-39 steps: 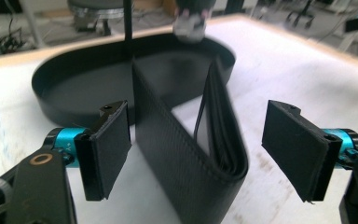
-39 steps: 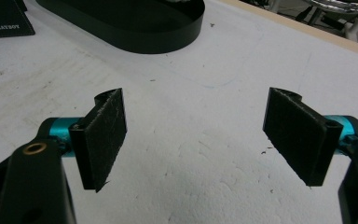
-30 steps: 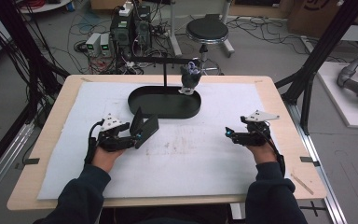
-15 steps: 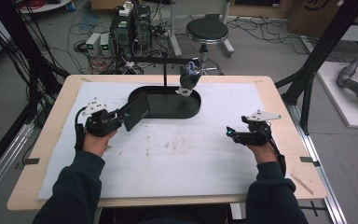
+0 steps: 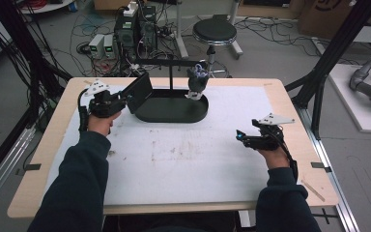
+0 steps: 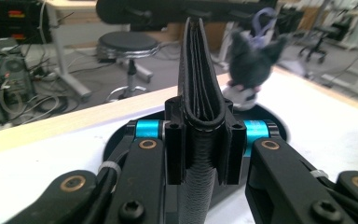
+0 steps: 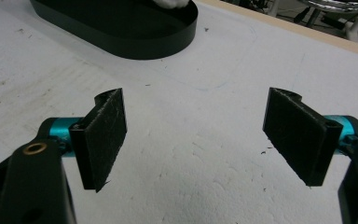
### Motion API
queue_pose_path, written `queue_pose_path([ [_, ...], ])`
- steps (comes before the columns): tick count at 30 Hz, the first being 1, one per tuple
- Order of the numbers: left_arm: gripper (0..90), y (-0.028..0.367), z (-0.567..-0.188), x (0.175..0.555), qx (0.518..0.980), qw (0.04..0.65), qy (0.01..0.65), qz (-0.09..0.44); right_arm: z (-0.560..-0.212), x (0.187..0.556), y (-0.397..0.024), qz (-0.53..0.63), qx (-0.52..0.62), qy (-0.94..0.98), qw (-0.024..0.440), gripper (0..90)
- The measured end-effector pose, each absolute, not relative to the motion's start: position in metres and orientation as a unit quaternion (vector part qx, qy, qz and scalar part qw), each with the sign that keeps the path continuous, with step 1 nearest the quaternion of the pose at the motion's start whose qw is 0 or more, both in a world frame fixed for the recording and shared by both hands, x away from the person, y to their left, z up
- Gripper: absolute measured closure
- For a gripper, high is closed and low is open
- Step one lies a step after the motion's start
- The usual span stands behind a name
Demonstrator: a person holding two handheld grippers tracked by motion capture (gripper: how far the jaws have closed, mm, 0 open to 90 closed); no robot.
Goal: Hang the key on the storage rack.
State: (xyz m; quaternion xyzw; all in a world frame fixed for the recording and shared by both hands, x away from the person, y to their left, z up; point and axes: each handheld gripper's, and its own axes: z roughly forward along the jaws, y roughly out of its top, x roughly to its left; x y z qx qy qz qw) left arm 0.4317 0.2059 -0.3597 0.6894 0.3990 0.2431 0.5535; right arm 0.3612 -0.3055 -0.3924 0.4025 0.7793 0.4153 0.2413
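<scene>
My left gripper is shut on a folded black leather wallet, its jaws having just closed on it. It holds the wallet off the table at the left end of the black oval tray. In the left gripper view the wallet stands on edge, its fold clamped between both pads. A dark plush toy hangs from the stand's bar over the tray. My right gripper rests on the white mat at the right; its pads stand wide open with nothing between them.
The tray's near wall lies ahead of the right gripper. The plush toy sits just beyond the wallet's right side. A round stool and cabled equipment stand on the floor behind the table.
The left hand has carried the wallet up from the mat and away to the far left, toward the tray's left end. The right gripper has stayed in place.
</scene>
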Motion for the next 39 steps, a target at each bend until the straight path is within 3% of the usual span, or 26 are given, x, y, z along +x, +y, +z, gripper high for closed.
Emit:
queue_pose_path([
  [15,76.0,0.176,-0.393,0.471,0.694,0.508,0.422,0.287,-0.394,0.36,-0.307,0.417,0.403,0.778,0.242,21.9],
  [32,76.1,0.16,-0.411,0.49,0.715,0.448,0.428,0.323,-0.394,0.359,-0.308,0.42,0.401,0.778,0.241,21.9],
  [39,73.0,0.151,-0.415,0.492,0.722,0.448,0.429,0.306,-0.396,0.36,-0.31,0.419,0.403,0.778,0.238,21.9],
])
